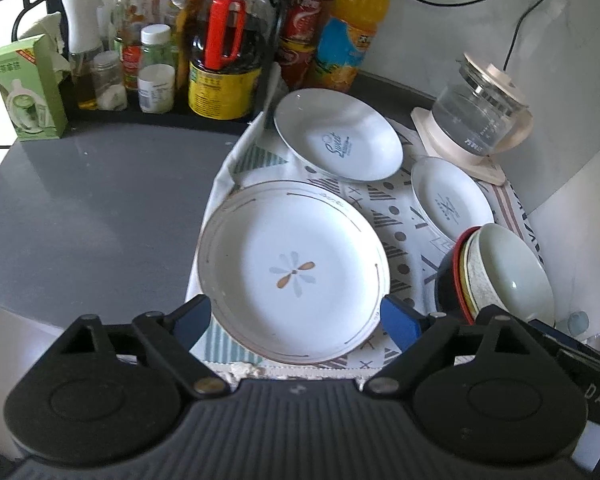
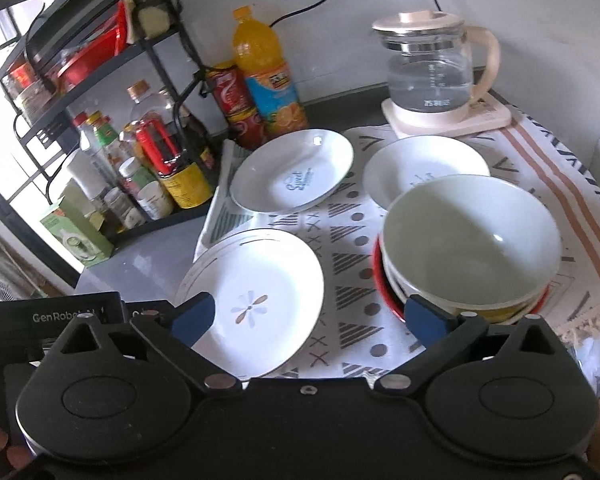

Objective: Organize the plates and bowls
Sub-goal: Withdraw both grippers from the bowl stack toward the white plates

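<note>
Both jaws are spread wide, nothing gripped: left gripper above the flower plate, right gripper near the bowl stack. Two plates lie farther back on the cloth.

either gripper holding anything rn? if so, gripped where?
Nothing held. Left gripper and right gripper are both open; the flower plate just lies on the cloth.
</note>
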Demonstrator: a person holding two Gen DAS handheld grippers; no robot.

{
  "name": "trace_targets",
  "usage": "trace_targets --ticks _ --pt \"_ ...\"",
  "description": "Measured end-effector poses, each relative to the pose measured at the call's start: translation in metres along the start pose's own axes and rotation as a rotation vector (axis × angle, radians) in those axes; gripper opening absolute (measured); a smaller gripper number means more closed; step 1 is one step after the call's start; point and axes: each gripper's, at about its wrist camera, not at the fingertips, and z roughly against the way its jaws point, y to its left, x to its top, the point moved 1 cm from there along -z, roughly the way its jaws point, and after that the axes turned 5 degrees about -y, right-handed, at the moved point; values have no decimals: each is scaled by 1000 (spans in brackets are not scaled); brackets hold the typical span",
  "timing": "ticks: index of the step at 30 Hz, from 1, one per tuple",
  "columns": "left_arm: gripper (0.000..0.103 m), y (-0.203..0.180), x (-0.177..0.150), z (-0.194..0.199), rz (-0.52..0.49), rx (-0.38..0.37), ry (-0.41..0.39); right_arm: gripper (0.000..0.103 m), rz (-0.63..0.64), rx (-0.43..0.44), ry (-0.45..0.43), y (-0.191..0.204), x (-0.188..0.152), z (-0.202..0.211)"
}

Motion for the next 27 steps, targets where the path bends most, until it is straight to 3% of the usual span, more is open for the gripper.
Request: trace_targets --ticks 12,27 --pt "90 26 8 -3 58 24 -13 103 51 50 33 28 3 -21" --pt "90 37 39 -50 116 42 24 103 80 44 99 30 26 -81"
